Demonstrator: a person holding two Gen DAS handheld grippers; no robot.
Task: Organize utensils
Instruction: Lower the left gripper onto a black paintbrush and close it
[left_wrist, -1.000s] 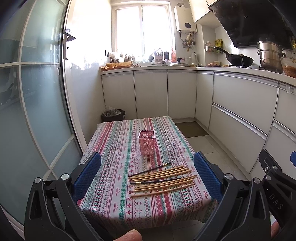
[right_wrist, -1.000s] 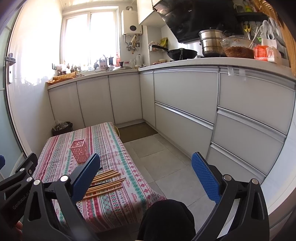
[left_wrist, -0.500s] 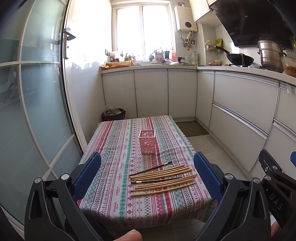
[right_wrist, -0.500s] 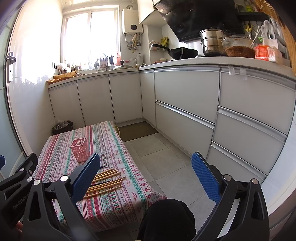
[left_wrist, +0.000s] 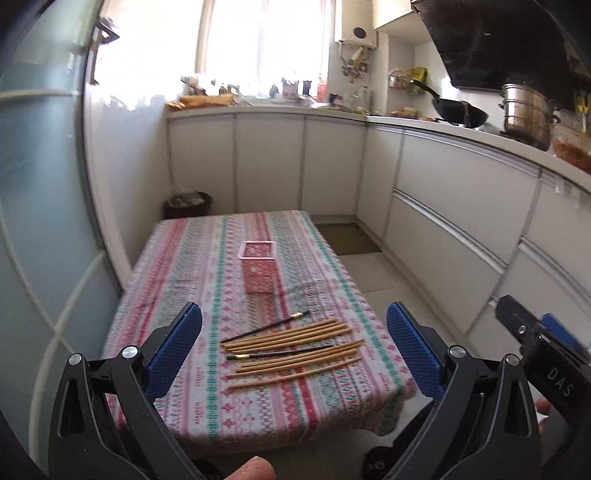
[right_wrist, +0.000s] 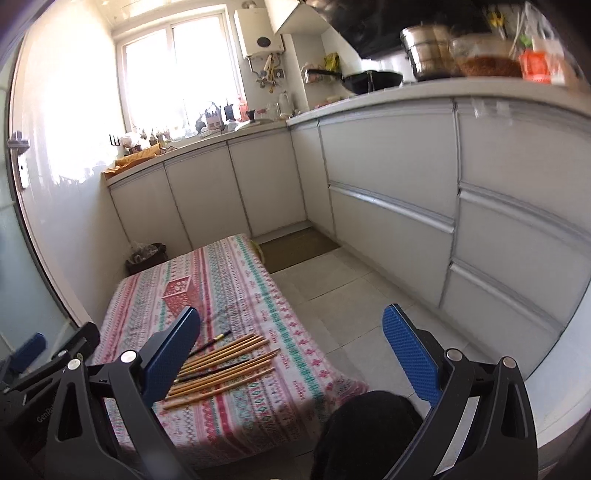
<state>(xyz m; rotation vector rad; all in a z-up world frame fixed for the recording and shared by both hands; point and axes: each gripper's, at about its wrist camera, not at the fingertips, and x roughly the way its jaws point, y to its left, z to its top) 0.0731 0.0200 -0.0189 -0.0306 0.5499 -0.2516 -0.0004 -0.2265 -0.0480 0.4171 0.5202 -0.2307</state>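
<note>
On the striped worktop (left_wrist: 207, 406), chopsticks (left_wrist: 291, 350) lay in a loose row just nearer the cameras than the pink basket (left_wrist: 257, 267), not touching it. Left claw (left_wrist: 293, 349) and right claw (right_wrist: 291, 354) both gaped wide, empty, hovering short of the basket.

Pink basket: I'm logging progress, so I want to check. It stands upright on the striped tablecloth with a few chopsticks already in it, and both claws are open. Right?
Not quite. In the left wrist view the pink basket holds no chopsticks; the chopsticks all lie flat on the striped tablecloth in front of it. The rest stands: the basket is upright, and the left claw and right claw are both open.
</note>
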